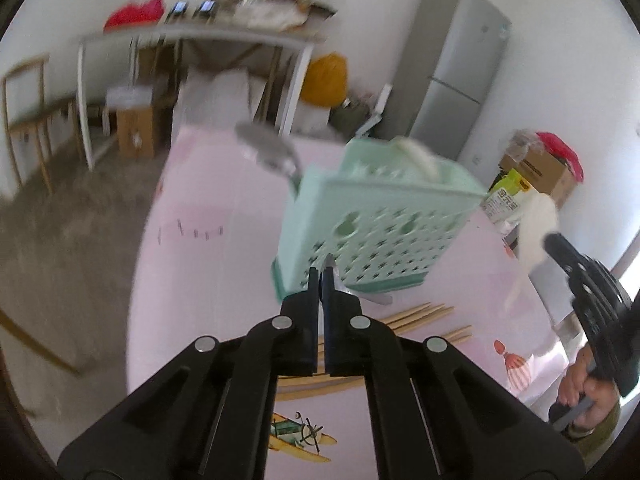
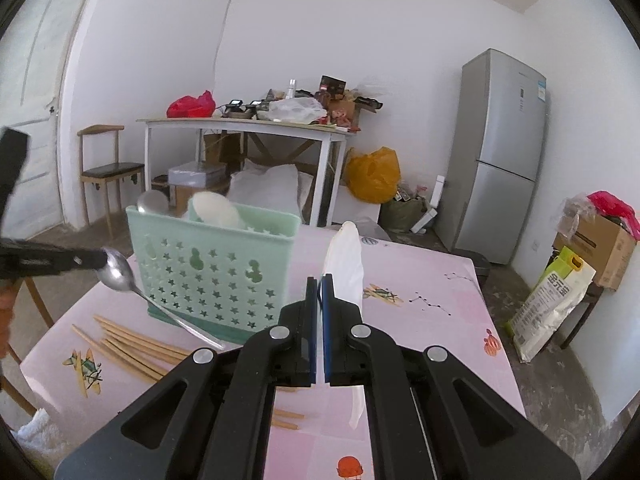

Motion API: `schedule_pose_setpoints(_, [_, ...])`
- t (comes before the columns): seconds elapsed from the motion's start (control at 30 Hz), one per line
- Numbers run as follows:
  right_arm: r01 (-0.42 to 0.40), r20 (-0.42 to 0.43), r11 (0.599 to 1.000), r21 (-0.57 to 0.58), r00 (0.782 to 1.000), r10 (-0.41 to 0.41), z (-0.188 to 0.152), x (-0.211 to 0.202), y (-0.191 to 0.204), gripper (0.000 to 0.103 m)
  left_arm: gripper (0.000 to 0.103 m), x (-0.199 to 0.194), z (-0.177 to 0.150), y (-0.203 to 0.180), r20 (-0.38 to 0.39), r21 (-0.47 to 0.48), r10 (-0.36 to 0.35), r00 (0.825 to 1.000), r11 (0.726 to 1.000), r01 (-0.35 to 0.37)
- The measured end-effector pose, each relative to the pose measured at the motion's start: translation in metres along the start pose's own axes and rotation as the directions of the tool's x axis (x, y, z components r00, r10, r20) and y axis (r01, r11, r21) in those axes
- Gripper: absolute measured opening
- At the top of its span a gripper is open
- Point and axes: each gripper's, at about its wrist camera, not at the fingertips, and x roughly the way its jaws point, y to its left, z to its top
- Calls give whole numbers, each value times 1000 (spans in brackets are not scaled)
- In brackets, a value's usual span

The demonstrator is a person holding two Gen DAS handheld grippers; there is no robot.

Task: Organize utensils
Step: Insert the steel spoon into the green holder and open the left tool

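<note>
Two spoons already stand in the caddy (image 2: 208, 268). Left hand-held gripper (image 2: 96, 258) clamps a steel spoon (image 2: 118, 274) beside the caddy; right hand-held gripper (image 2: 319, 280) pinches a white spoon (image 2: 346, 260). Chopsticks (image 2: 132, 346) lie loose on the tabletop (image 2: 432, 320) before the caddy, unsorted.

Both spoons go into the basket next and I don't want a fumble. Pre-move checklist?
1. Left gripper shut on metal spoon: ok.
2. Right gripper shut on white spoon: ok.
3. Basket upright on table: ok.
4. Free room inside basket: cannot tell, stored spoons stick out.
5. Chopsticks loose on table: not ok.
</note>
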Motion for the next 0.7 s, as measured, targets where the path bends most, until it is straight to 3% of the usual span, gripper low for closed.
schedule_pose_setpoints(0.2, [13, -1, 1000, 10, 1000, -13, -2, 0, -4, 2, 0, -47, 20, -23, 107, 107, -111, 988, 989, 100])
schedule_pose_setpoints(0.37, [15, 2, 1000, 18, 1000, -15, -3, 0, -6, 2, 0, -86, 48, -35, 225, 147, -220, 949, 971, 190])
schedule_pose_setpoints(0.57, [10, 4, 1000, 19, 1000, -10, -4, 0, -6, 2, 0, -98, 97, -53, 356, 192, -197, 913, 972, 135])
schedule_pose_setpoints(0.7, [10, 6, 1000, 20, 1000, -10, -4, 0, -8, 2, 0, -83, 122, -66, 383, 225, -194, 903, 968, 113])
